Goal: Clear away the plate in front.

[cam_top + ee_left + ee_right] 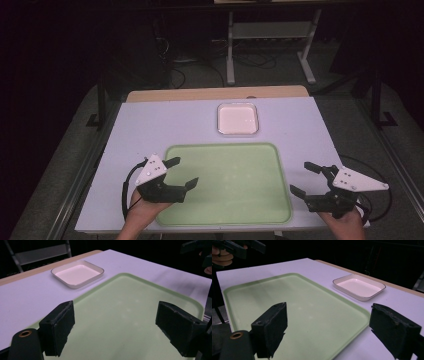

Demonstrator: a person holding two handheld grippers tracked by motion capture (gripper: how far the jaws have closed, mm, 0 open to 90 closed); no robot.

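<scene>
dish (238, 119) behind tray (225, 185) — both on table (150, 125)

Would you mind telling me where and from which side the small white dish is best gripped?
Grip the white dish by its thin raised rim, probably the near edge facing the green tray, one jaw inside and one outside. It lies flat and empty, too wide to span, and the open right gripper could come in over the tray.

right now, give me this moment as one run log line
left gripper: open, empty, over green tray left edge | right gripper: open, empty, right of tray | white dish: empty, beyond tray | table: white top
</scene>
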